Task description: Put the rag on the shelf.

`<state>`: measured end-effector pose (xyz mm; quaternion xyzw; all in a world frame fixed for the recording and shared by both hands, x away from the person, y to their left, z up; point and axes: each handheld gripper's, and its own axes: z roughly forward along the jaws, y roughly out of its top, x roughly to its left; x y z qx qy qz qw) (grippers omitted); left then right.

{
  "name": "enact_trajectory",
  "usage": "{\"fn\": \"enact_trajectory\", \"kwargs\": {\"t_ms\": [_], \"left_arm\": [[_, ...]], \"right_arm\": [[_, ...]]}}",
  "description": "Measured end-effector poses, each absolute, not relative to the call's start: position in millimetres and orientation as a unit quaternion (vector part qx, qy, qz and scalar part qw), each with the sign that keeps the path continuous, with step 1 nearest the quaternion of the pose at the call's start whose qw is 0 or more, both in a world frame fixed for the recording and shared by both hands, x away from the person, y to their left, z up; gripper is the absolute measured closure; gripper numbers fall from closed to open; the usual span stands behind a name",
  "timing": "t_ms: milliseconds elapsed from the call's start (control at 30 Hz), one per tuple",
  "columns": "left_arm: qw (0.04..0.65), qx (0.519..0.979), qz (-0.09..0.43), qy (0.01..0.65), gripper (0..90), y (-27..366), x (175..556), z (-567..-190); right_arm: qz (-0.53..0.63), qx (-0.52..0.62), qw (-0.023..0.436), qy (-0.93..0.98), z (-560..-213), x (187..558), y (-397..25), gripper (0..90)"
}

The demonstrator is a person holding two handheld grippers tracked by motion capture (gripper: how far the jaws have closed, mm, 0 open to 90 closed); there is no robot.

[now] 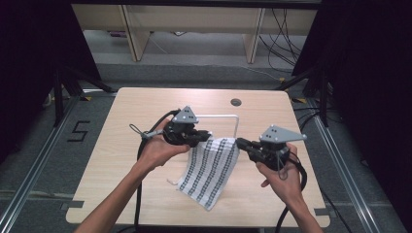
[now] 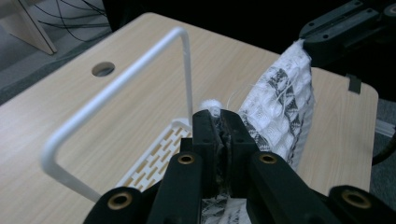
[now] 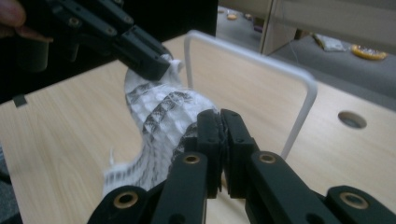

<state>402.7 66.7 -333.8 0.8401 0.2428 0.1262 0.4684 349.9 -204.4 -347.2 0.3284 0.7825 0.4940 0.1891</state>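
Even overhead light, dark black surrounds; both gripper views are soft, with blurred backgrounds.

text: "5" | on: floor marking (image 1: 79, 131) | place: left of table (image 1: 145, 104)

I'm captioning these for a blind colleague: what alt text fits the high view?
Two hand-held grippers, left and right, hold a striped white towel by its top corners above a wooden table. The towel hangs in front of a white wire rack, its lower edge on the table.

Towel (image 1: 210, 167) before rack (image 1: 228, 116) on table (image 1: 145, 104)
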Motion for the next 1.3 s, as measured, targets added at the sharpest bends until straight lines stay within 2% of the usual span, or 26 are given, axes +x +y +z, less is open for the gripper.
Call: {"fn": "enact_trajectory", "kwargs": {"t_ms": [167,267,367,600,1300], "left_arm": [[0.494,0.819,0.13,0.259,85.5,73,405,-314],[0.496,0.815,0.134,0.267,85.4,75,406,-308],[0.503,0.807,0.14,0.276,85.3,75,410,-301],[0.51,0.79,0.16,0.3,85.3,77,427,-285],[0.543,0.74,0.174,0.357,85.3,76,477,-264]], "right_arm": [[0.495,0.314,0.218,0.78,-321,365,-201,88.0],[0.496,0.322,0.214,0.778,-314,370,-199,88.0],[0.495,0.315,0.231,0.776,-305,383,-198,88.1],[0.499,0.32,0.235,0.77,-289,400,-193,88.1],[0.497,0.345,0.258,0.754,-251,459,-183,88.1]]}}
